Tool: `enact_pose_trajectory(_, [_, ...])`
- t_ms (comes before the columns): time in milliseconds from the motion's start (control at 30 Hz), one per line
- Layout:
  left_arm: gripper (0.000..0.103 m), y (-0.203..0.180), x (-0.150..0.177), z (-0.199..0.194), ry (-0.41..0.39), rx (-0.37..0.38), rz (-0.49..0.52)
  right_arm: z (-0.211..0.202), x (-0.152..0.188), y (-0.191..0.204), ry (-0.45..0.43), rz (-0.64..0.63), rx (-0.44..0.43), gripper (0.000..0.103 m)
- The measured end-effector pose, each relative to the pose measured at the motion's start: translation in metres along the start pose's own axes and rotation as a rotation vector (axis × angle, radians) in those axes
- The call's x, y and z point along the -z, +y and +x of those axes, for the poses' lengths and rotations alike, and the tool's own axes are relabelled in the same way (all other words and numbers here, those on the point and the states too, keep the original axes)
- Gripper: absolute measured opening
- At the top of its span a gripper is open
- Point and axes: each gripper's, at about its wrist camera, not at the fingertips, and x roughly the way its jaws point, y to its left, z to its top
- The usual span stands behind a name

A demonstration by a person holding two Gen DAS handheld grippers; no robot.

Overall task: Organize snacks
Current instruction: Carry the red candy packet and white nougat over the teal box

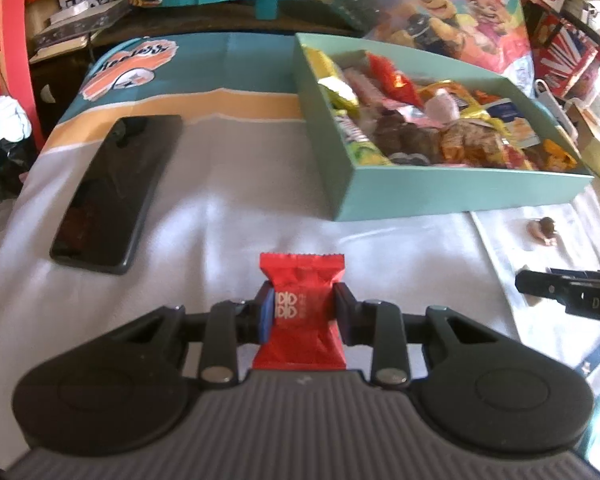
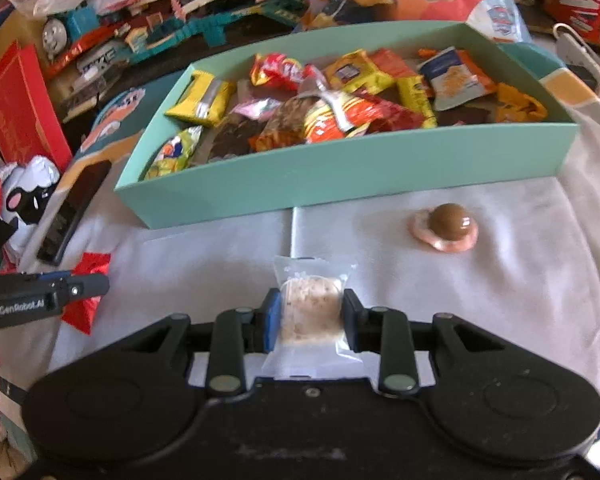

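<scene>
Clamping a red packet (image 1: 300,308) in our left gripper (image 1: 302,310) and a clear-wrapped cake (image 2: 310,312) in our right gripper (image 2: 311,316), we hold both just short of the box (image 2: 340,168), presumably for dropping among its snacks.

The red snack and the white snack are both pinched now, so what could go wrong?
The teal box is already piled high, so the red snack or the clear-wrapped white snack might slide back out. The chocolate ball lies loose by the box; a passing gripper could knock it away.
</scene>
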Motion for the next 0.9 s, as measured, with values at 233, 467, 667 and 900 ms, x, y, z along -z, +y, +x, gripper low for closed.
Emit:
enact_pose_trajectory(233, [0.03,-0.02,-0.012,-0.029,-0.051,0.058,0.045,-0.027,0.0,-0.021,-0.062,0.053,0.006,0.031])
enact_pose_trajectory(467, [0.03,-0.035,-0.045,-0.04,-0.096,0.105,0.071,-0.052,-0.027,-0.047,-0.151,0.118,0.014,0.031])
enact_pose_trajectory(667, [0.03,-0.043,-0.077,-0.033,-0.112,0.117,0.082,-0.053,-0.058,-0.067,-0.202,0.162,0.018,0.031])
enact_pose_trajectory(900, [0.03,-0.05,-0.116,-0.006,-0.1,0.119,0.078,-0.039,-0.1,-0.078,-0.228,0.165,0.003,0.031])
